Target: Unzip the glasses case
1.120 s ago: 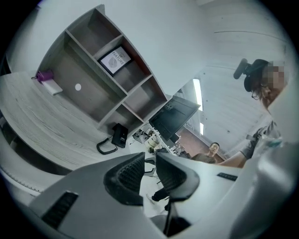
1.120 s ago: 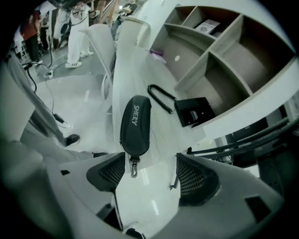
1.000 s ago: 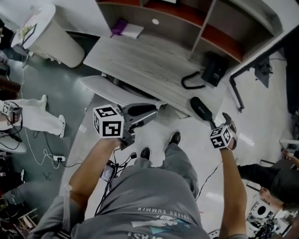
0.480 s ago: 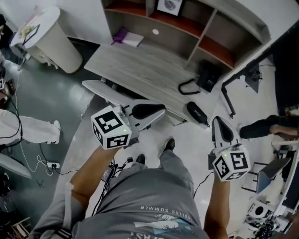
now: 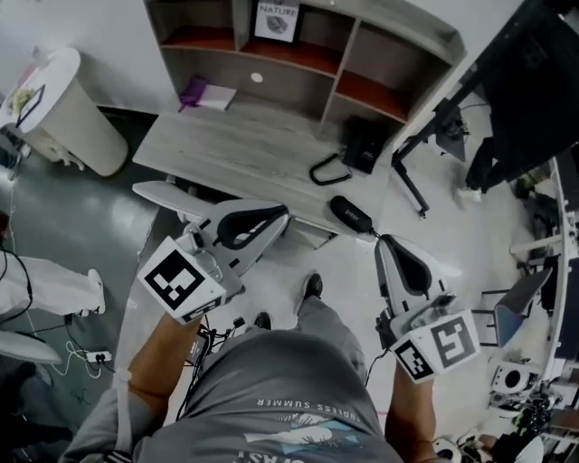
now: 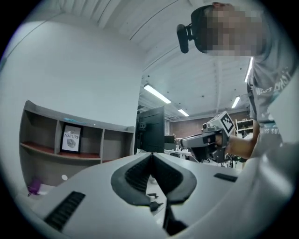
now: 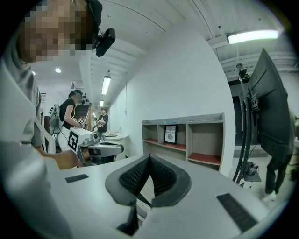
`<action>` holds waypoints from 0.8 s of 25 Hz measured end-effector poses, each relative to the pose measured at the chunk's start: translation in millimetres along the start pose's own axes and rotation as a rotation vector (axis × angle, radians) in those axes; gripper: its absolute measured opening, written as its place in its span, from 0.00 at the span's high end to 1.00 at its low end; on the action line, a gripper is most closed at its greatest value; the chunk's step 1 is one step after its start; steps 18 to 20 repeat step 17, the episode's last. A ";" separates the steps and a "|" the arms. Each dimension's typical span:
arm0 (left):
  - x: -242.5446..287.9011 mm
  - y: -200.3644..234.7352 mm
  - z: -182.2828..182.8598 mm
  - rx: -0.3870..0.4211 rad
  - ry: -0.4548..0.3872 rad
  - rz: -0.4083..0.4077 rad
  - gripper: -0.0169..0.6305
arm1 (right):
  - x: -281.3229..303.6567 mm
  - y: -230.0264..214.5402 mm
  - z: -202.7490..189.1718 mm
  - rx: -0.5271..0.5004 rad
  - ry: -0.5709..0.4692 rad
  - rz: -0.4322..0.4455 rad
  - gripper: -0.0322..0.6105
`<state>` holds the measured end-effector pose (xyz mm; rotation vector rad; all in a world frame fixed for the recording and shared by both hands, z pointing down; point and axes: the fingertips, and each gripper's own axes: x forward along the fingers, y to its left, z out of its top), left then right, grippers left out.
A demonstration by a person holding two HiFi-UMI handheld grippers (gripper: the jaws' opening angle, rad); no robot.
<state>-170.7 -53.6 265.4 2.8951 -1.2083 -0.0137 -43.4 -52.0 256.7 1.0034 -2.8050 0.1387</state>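
While the person in the grey T-shirt [image 5: 271, 398] stands at the table's front edge, both bare forearms are bent up in front of the body, each carrying its tool roughly level above the pale floor [image 5: 348, 298]. The left gripper [image 5: 276, 222], its marker cube tilted toward the left, has just been closing; its dark pads now press together with nothing between them. The right gripper [image 5: 391, 246] points toward the table too, its jaws likewise pressed together and empty.

Just beyond them, and between the two, the black oval glasses case [image 5: 351, 215] lies near the front edge of the grey wood-grain table [image 5: 244, 145]; neither gripper touches it, and I can't make out its zip from here. Further back on the table sit a black pouch with a looped strap [image 5: 362, 145] and a small purple packet [image 5: 204, 93].

Behind stands a grey shelf unit with red-brown boards [image 5: 362, 86], a framed picture [image 5: 276, 20] in one bay. A dark monitor on an arm [image 5: 534, 81] rises at the right.
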 end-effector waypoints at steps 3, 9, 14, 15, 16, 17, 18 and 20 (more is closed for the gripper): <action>-8.2 -3.3 1.6 0.002 -0.014 0.002 0.97 | -8.1 6.7 1.2 -0.002 -0.009 -0.012 0.94; -4.2 -12.5 1.8 -0.004 -0.003 -0.009 0.97 | -26.7 -1.4 2.1 0.011 -0.013 -0.045 0.94; 1.8 -17.7 1.0 -0.005 0.005 -0.025 0.97 | -34.0 -6.7 -2.4 0.023 -0.006 -0.061 0.94; 0.5 -20.0 0.4 -0.004 0.005 -0.027 0.97 | -36.1 -5.2 -3.9 0.023 -0.005 -0.063 0.94; -1.1 -22.3 -0.1 -0.004 0.006 -0.029 0.97 | -38.2 -3.6 -5.4 0.024 -0.005 -0.064 0.94; -2.7 -24.6 -0.7 -0.003 0.006 -0.031 0.97 | -40.2 -2.0 -6.8 0.025 -0.004 -0.066 0.94; -2.7 -24.6 -0.7 -0.003 0.006 -0.031 0.97 | -40.2 -2.0 -6.8 0.025 -0.004 -0.066 0.94; -2.7 -24.6 -0.7 -0.003 0.006 -0.031 0.97 | -40.2 -2.0 -6.8 0.025 -0.004 -0.066 0.94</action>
